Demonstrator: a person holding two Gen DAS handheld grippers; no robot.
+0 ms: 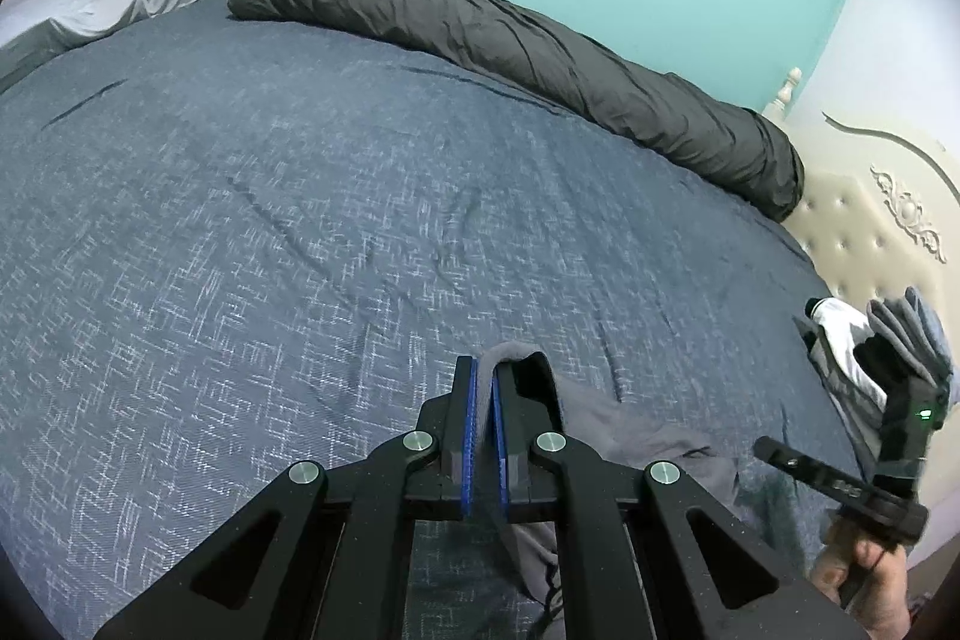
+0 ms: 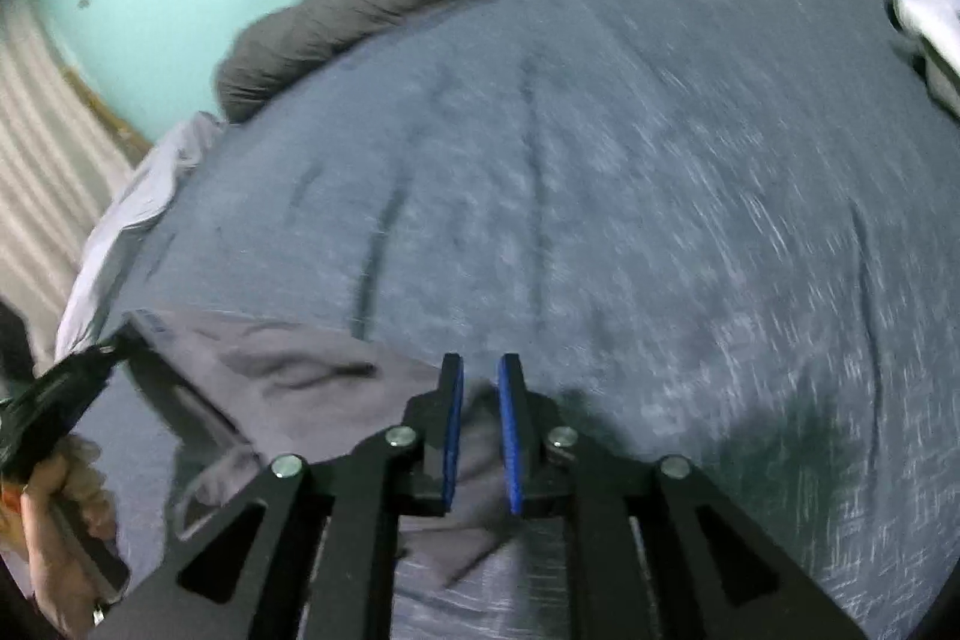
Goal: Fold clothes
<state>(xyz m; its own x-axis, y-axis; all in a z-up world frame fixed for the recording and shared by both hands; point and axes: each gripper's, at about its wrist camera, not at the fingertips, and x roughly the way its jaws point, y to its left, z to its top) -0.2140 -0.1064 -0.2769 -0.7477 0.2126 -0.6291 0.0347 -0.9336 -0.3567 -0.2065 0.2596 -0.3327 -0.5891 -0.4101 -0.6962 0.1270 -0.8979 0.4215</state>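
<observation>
A: Which step is this?

B: Early, I think. The grey garment (image 2: 282, 376) lies on the blue bedspread (image 1: 300, 196) near the front edge, partly spread and not yet squared. The left gripper (image 1: 483, 370) has its blue pads pressed together on a fold of the cloth, which humps over 1 fingertip.

A: And the right gripper (image 2: 480, 370)?

B: Its jaws stand a little apart. A bump of grey fabric sits between them, but the pads do not seem to press on it, so I would call it slightly open with nothing held.

A: What does the next move call for?

B: Probably the right side must close on an edge or corner, so both hands can lift and lay the cloth flat before any fold.

A: What can't you make out?

B: The right wrist view is smeared, so the garment's outline is vague, and the black linkages cover its near part in both views. What sort of garment it is, I cannot tell. A pile of clothes (image 1: 876, 340) by the cream headboard (image 1: 870, 232) is cut off at the frame edge. A rolled dark duvet (image 1: 480, 28) lies along the far side.
</observation>
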